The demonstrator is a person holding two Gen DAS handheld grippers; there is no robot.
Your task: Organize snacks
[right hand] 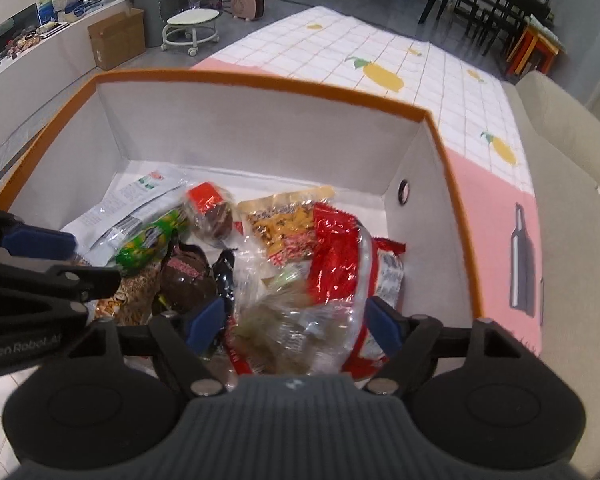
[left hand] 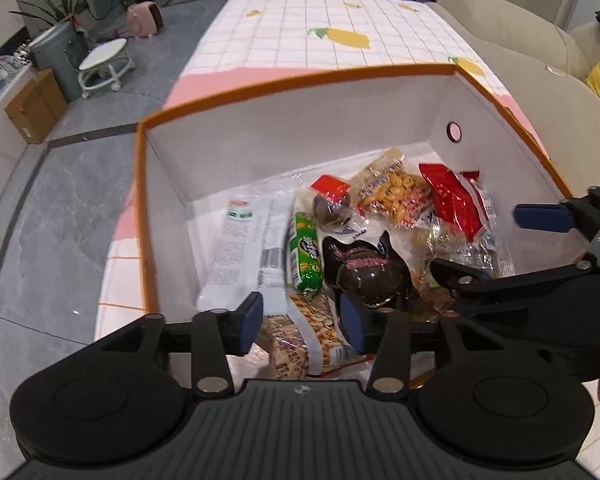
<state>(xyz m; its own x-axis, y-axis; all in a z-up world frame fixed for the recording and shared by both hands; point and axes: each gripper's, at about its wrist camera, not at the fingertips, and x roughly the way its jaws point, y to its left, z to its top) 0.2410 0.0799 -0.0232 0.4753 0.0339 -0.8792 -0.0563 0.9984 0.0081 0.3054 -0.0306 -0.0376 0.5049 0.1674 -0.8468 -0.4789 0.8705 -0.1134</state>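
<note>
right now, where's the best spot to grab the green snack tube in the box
Grip the green snack tube across its narrow middle, coming from above with the left gripper. It lies flat on the pile, long axis running away from the gripper, with both long sides exposed.

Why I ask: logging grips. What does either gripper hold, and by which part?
Nothing: left gripper and right gripper stand open over snacks in the box.

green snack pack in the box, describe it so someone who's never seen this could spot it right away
Find the orange-rimmed box with white inside walls on the tablecloth. Its floor holds a heap of snack packets; toward the left lies a long white packet. The green snack pack lies right beside it, between it and a dark brown wrapped sweet, and it is the only bright green, tube-shaped wrapper there.
</note>
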